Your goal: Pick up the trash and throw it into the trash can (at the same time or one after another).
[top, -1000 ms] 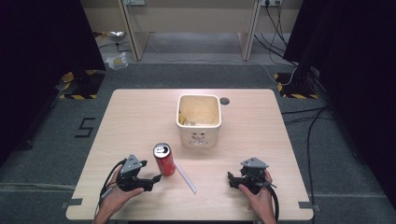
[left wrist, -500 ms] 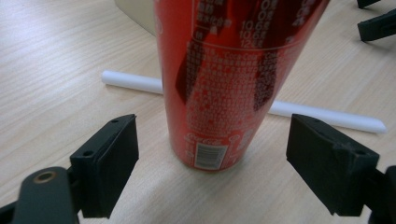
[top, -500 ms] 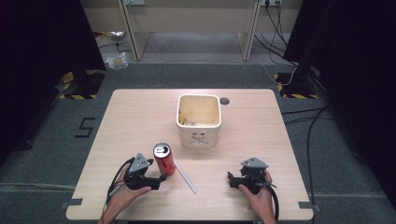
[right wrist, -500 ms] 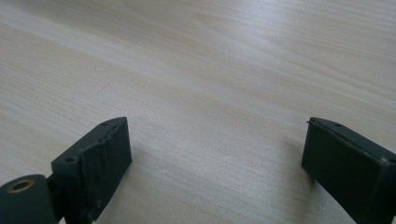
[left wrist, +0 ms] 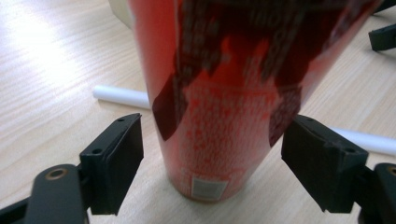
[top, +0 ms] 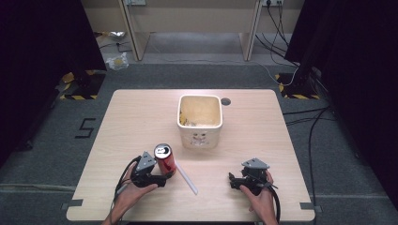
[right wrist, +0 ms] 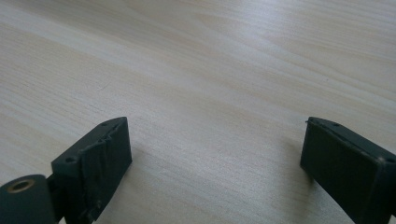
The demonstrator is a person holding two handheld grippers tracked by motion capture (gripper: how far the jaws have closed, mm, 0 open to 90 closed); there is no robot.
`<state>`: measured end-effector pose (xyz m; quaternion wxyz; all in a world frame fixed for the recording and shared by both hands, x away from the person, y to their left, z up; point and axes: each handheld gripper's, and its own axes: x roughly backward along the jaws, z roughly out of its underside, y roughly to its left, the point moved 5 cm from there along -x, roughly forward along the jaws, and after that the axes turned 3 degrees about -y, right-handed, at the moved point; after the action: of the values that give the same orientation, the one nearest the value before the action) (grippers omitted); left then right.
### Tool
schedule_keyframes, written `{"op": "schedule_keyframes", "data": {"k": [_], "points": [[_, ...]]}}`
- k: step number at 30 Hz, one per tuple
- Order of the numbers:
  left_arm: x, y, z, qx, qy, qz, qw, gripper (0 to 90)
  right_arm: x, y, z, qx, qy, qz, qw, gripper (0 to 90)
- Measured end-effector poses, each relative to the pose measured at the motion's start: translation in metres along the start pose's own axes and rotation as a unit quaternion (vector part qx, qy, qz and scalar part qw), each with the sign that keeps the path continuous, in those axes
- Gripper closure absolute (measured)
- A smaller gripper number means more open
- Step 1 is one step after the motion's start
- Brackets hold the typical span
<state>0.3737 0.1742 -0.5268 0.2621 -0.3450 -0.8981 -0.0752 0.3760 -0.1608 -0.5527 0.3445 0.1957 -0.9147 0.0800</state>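
- Red aluminium drinks can (top: 164,158), upright on the pale wooden desk (top: 263,122), near the front edge, at about 7 o'clock from the cream square plastic tub (top: 199,121) at desk centre.
- Left tool (top: 165,177): jaws spread, one on each side of the can's lower body; they have just been closing a little, with the can between them. The left gripper view shows a gap at both pads (left wrist: 116,158), so no pinch yet.
- Right tool (top: 233,180): jaws spread over bare wood, nothing between them, at roughly 3 o'clock from the can and well apart.
- White paper-wrapped straw (top: 187,177) lies flat on the desk just beside the can, at its 4 o'clock.
- Handling judgement: thin-walled, smooth and likely slippery; weight unknown, fill not visible. Dents easily, so squeeze moderately.
- Best hold: across the mid-to-lower straight wall, pads square on opposite sides, can kept vertical.
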Motion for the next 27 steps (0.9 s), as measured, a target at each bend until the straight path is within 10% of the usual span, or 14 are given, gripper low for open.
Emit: {"op": "schedule_keyframes", "data": {"k": [27], "points": [[0.011,0.004,-0.013,-0.008,-0.017,0.006,0.9998,34.2,0.0,0.0,0.0,0.003,0.0,-0.003,1.0,8.6]]}}
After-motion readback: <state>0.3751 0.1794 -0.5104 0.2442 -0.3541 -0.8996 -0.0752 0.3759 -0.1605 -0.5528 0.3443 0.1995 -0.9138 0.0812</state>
